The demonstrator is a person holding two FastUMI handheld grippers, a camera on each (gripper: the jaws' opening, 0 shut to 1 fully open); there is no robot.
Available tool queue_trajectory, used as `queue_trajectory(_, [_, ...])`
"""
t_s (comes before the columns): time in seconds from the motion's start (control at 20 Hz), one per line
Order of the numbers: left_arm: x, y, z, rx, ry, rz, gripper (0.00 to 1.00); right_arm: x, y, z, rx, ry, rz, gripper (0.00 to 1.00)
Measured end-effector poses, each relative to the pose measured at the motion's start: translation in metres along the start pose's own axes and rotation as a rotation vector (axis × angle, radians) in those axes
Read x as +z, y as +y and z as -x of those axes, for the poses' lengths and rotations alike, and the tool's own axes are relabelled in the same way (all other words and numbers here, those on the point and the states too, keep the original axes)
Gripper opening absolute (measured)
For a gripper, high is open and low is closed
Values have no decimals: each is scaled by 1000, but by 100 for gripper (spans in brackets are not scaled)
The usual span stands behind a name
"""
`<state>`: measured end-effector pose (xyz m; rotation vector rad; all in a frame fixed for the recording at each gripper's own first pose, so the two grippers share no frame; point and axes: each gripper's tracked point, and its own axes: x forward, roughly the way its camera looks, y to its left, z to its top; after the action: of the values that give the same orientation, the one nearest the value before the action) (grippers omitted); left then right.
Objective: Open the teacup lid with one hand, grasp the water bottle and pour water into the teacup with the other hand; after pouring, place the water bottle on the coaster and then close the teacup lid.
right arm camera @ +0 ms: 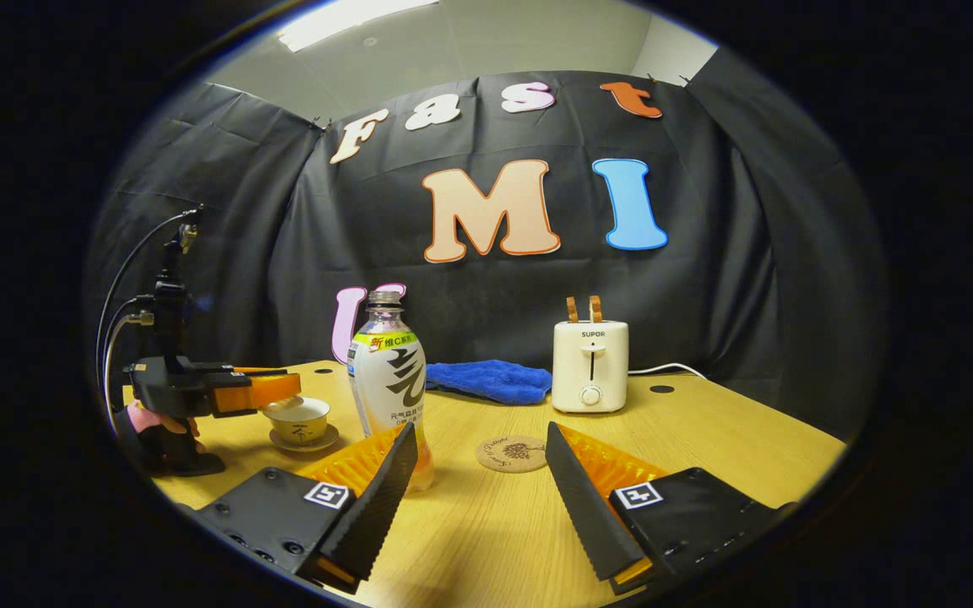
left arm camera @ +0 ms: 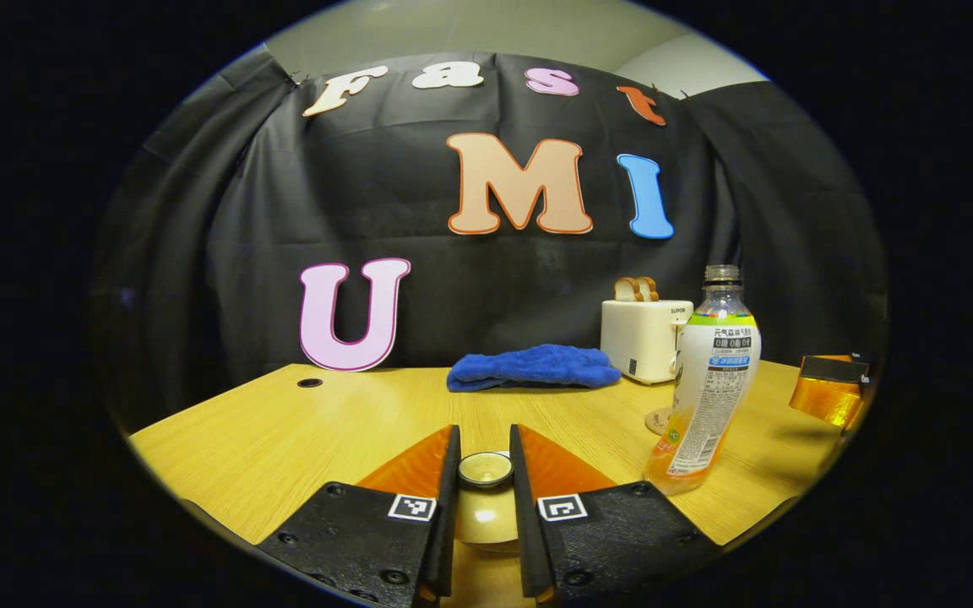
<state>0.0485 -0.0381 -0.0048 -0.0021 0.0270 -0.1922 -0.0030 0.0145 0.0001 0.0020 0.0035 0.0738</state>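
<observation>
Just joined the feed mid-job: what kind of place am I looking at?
Likely a staged recording booth, not a real kitchen: black cloth wall, one wooden table holding a toaster and a teacup.

The left gripper (left arm camera: 485, 473) sits low over the teacup (right arm camera: 298, 420), jaws nearly closed around its lid knob (left arm camera: 485, 467). The right gripper (right arm camera: 478, 473) hovers well right of the teacup, jaws spread wide.
</observation>
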Motion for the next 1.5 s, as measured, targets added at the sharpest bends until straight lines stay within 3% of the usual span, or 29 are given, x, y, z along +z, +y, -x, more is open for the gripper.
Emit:
queue_trajectory(0.25, [4,23,20,63,-30,-1,29,-2,9,-1,45,5,-2,94])
queue_trajectory(0.35, [3,31,26,87,-28,-3,29,-2,14,-1,69,5,-3,100])
queue_trajectory(0.55, [4,44,33,127,-31,-5,29,-2,33,0,141,7,-5,100])
queue_trajectory(0.7, [4,54,37,161,-31,-5,29,-4,53,3,209,9,-8,94])
queue_trajectory(0.9, [4,64,41,176,-31,-4,29,-6,69,-2,245,18,-9,94])
queue_trajectory(1.35, [2,91,49,220,-30,-5,29,-27,85,-39,215,132,8,97])
queue_trajectory(1.5, [2,102,52,236,-30,-4,29,-32,84,-56,163,154,3,97])
